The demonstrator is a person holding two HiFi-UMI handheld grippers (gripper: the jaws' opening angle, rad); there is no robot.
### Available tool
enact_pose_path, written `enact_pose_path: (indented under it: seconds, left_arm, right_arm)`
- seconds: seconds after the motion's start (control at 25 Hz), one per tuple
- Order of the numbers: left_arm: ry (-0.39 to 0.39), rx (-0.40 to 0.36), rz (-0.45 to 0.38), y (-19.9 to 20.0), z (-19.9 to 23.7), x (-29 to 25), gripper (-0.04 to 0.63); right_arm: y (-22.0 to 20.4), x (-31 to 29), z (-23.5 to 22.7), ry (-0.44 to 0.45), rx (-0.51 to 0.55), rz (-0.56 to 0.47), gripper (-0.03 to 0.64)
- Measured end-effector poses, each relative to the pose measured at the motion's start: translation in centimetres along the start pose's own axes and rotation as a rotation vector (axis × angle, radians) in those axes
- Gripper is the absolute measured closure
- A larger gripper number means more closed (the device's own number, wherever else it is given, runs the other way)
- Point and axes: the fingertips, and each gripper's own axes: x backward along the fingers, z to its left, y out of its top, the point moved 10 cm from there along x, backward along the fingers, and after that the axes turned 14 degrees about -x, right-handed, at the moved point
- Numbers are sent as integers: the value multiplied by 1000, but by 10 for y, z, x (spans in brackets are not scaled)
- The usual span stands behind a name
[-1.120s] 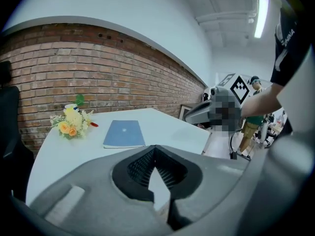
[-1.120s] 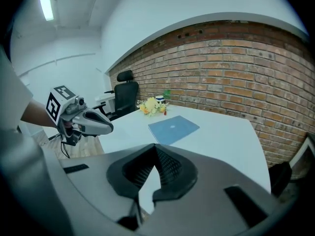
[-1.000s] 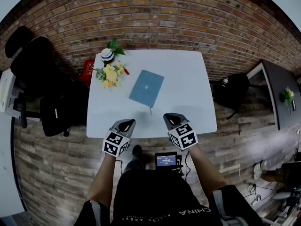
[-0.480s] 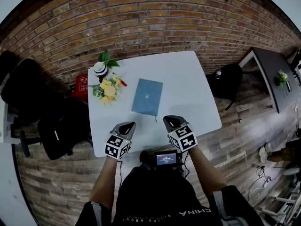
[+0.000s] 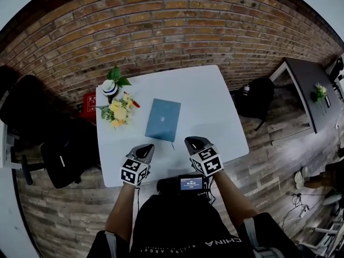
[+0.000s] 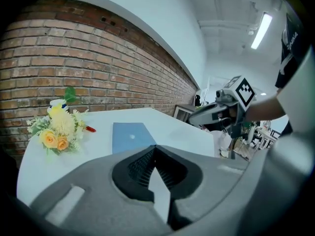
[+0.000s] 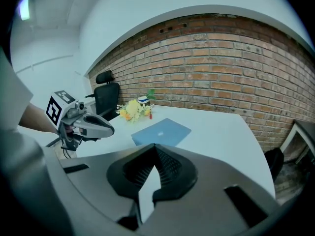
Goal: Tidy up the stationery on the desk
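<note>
Both the left gripper (image 5: 144,151) and right gripper (image 5: 193,143) are pressed together, empty.

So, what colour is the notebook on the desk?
The notebook is blue; the head view shows it best.

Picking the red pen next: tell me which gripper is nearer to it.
Left. The left gripper is over the desk's near edge, roughly in line with the red pen; the right gripper is farther right.

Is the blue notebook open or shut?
Shut. The blue notebook lies flat on the white desk, showing only its cover.
</note>
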Motion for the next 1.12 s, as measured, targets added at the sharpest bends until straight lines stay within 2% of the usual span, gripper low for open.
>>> enact_pose_path:
  seconds: [0.2,0.44,1.12]
  left_arm:
    - [48,31,-7,8,-8,-7,591]
    - [78,29,-4,16,-15,-12,589]
    - [89,13,5,29,-32,-19,590]
  right_arm:
    - [6,-1,-12,33,20,3,607]
    - [14,0,-19,65,37,-11,607]
    - [13,13,-33,87,37,-27,607]
